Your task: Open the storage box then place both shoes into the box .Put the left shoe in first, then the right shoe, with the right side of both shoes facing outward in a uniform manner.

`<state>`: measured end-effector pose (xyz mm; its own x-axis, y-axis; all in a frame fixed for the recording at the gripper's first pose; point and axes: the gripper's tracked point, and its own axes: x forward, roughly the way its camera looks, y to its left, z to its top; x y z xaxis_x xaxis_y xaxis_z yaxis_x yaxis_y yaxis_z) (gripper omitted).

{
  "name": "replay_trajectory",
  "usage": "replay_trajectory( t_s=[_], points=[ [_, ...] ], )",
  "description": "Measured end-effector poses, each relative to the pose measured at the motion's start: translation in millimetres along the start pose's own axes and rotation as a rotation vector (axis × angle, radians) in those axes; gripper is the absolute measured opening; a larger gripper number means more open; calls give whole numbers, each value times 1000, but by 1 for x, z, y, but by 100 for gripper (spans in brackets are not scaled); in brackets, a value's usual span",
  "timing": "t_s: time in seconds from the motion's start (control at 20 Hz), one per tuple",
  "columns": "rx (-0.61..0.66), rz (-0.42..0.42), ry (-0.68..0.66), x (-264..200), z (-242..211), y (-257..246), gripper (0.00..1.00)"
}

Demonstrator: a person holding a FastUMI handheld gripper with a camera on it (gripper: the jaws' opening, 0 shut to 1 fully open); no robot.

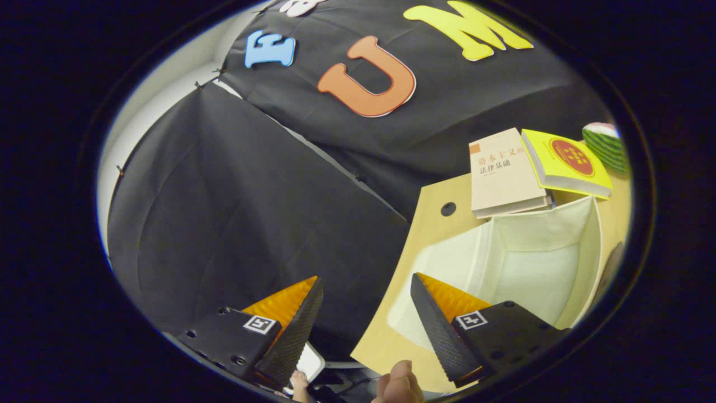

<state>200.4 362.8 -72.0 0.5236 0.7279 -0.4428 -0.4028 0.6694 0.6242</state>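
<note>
Gripper [366, 296] spread, empty; storage box [587, 246] just ahead.

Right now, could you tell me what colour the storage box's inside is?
White or off-white; the open storage box shows best in the gripper view.

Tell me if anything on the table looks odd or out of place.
Nothing looks spilled or damaged. The white storage box stands open and empty on the table, two books lying just behind it. The gripper is open, holding nothing.
</note>
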Motion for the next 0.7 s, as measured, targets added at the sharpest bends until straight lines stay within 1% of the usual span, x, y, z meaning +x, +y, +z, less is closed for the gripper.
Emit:
replay_trajectory(
  t_s=[0.1, 0.4, 0.45, 0.6, 0.7],
  points=[
    [-18, -20, -2, -7, -5, -6, 100],
    [-131, -153, 11, -50, -16, -58, 100],
    [-156, -173, 3, -59, -18, -70, 100],
    [-211, -270, -18, -86, -21, -113, 100],
    [-215, -330, 7, -104, -29, -143, 100]
  ],
)
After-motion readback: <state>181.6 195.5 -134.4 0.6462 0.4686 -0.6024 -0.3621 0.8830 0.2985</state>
